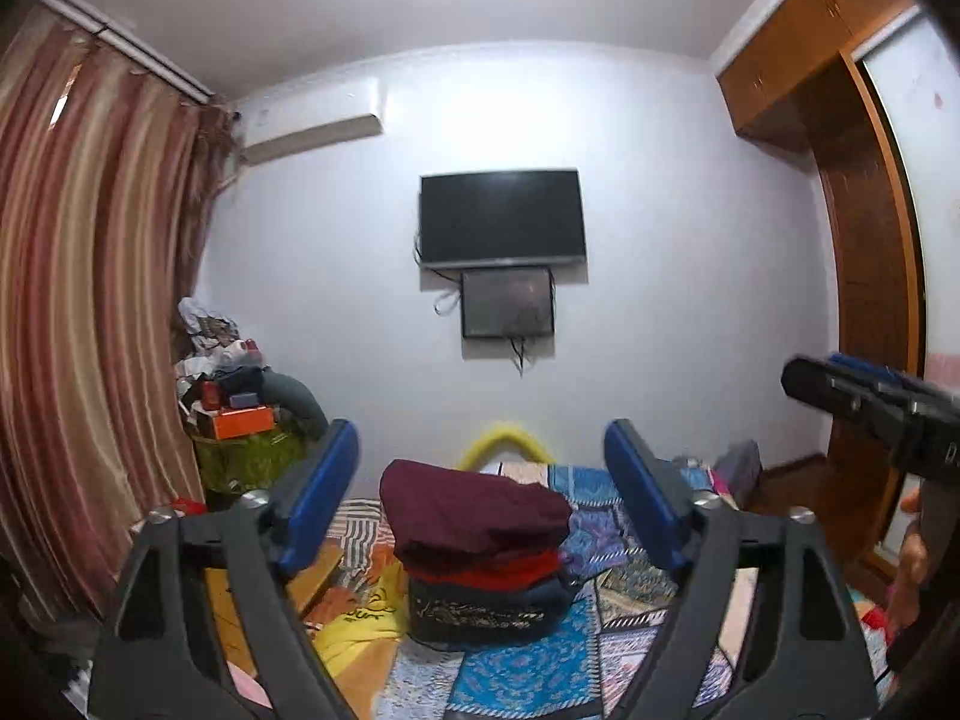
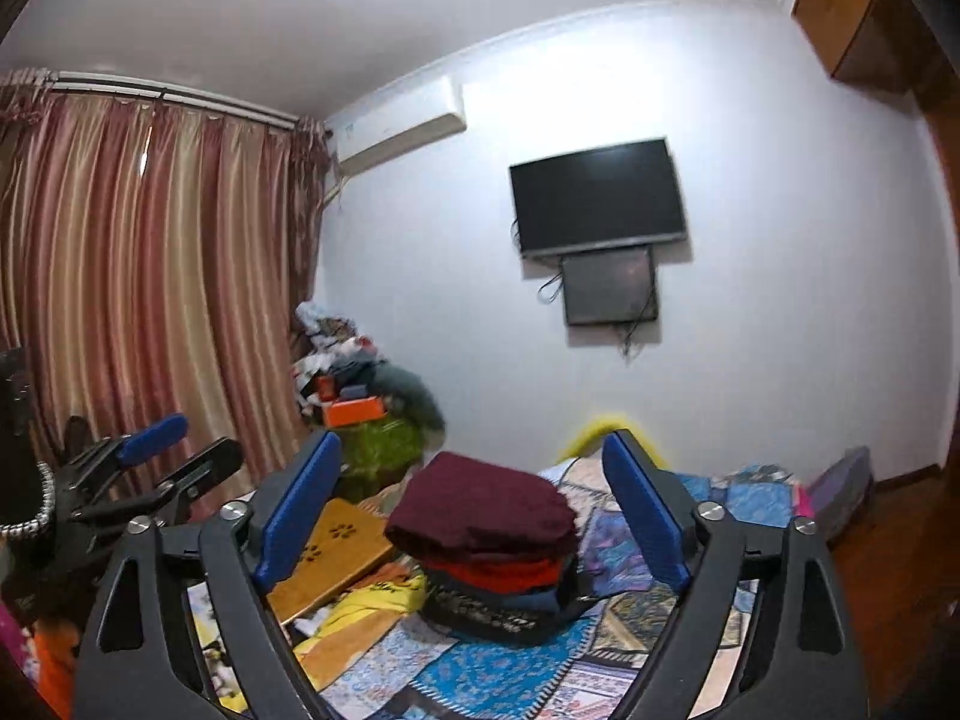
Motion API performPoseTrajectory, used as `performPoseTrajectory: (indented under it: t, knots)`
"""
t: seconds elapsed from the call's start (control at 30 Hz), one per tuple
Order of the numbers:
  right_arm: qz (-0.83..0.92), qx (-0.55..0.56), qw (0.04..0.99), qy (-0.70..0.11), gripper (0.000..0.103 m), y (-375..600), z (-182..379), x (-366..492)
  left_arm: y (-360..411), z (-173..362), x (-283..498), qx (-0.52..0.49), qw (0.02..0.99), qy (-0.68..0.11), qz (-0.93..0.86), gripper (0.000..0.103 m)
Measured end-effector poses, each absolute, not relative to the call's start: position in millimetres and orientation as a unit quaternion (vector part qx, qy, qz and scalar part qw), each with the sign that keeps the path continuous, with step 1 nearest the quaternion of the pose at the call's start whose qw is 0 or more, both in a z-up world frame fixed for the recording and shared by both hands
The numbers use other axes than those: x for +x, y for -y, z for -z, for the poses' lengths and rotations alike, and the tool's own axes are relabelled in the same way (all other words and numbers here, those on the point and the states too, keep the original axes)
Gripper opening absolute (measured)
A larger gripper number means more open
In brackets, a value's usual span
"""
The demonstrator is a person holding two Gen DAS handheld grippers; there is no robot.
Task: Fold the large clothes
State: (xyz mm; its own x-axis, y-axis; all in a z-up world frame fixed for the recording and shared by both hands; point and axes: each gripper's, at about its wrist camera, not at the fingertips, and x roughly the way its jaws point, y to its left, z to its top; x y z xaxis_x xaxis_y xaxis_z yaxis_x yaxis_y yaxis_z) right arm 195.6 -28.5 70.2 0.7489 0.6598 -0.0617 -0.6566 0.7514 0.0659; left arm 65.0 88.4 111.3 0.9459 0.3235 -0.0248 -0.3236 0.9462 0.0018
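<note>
Left tongs: released, jaws wide, nothing between the blue pads, held level over the near edge of the bed.
Right tongs: released too, empty, beside the left pair.
Stack of folded clothes: sits mid-bed on the patchwork bedspread; maroon piece on top, red under it, dark printed one at the bottom.
Handling: soft and limp, light to middling, not fragile; I judge the pile will slump if pinched at one corner, so I would grip a thick folded edge with both tongs.
Loose yellow garment: crumpled just left of the stack, likely next.
Surface: soft bed, busy cover, wooden board lying near the left edge.
Room: curtain left, television on the far wall, clutter pile in the corner.
</note>
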Motion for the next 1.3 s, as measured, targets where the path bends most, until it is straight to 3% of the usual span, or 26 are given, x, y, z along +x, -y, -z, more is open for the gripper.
performPoseTrajectory:
  t: [0.07,0.2,1.3]
  knots:
    - [-0.342,0.022,0.939,-0.037,0.103,29.9,-66.7,192.8,-88.9,-108.7,56.8,-0.019,0.987,-0.007,-0.162,0.088]
    - [-0.332,0.024,0.942,-0.045,0.103,31.9,-62.5,190.7,-93.7,-101.2,47.0,-0.041,0.982,0.0,-0.186,0.1]
    - [-0.319,-0.009,0.945,-0.069,0.103,28.5,-49.8,191.1,-86.3,-82.0,56.7,-0.034,0.982,-0.026,-0.184,0.101]
